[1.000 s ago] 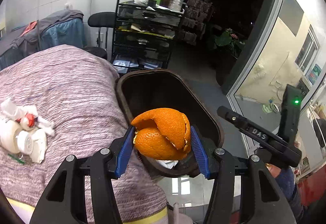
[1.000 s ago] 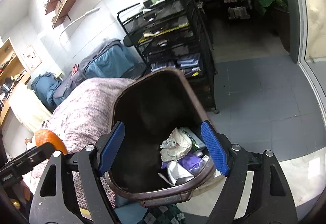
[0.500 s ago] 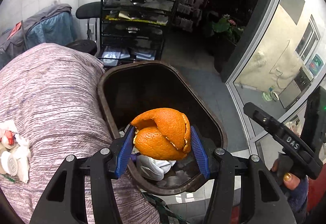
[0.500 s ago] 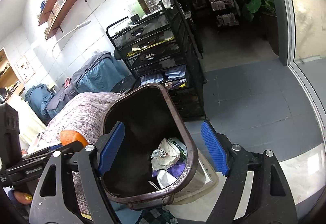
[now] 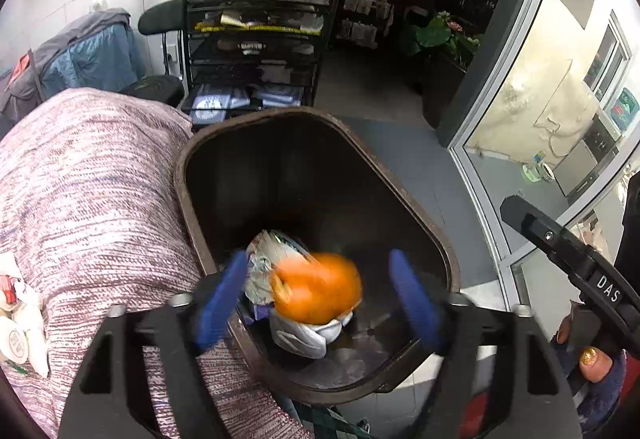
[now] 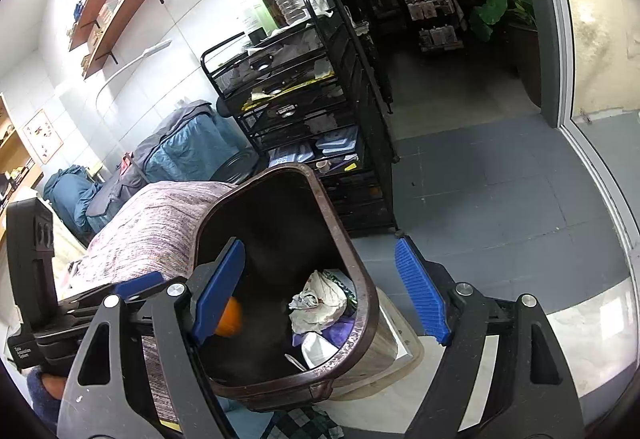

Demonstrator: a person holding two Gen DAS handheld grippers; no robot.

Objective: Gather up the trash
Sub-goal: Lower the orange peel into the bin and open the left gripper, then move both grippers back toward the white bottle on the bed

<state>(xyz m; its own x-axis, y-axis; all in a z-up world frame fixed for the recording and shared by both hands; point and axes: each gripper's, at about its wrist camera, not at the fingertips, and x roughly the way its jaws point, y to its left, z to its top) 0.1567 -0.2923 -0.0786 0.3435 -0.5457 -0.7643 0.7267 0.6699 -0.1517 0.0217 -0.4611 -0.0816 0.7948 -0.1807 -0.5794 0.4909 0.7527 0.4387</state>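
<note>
A blurred orange peel (image 5: pixel 318 289) is falling into the dark brown trash bin (image 5: pixel 192 199), free of the blue pads. My left gripper (image 5: pixel 318 297) hovers over the bin's near rim with its jaws opening, and the peel no longer touches them. Crumpled white wrappers (image 5: pixel 276 255) lie at the bin's bottom. In the right wrist view the bin (image 6: pixel 360 279) sits below my right gripper (image 6: pixel 320 291), which is open and holds nothing. The peel (image 6: pixel 229 318) shows there as an orange blur behind the left pad.
A purple knitted cover (image 5: pixel 88 199) lies left of the bin, with white trash (image 5: pixel 20 327) at its left edge. A black wire rack (image 5: pixel 256 39) with bottles stands behind. Grey floor tiles (image 6: pixel 500 207) spread to the right, by a glass door (image 5: pixel 540 99).
The left jaws have spread apart and let go of the orange peel, which now drops into the bin. The left gripper came closer over the bin. The right gripper stays open.
</note>
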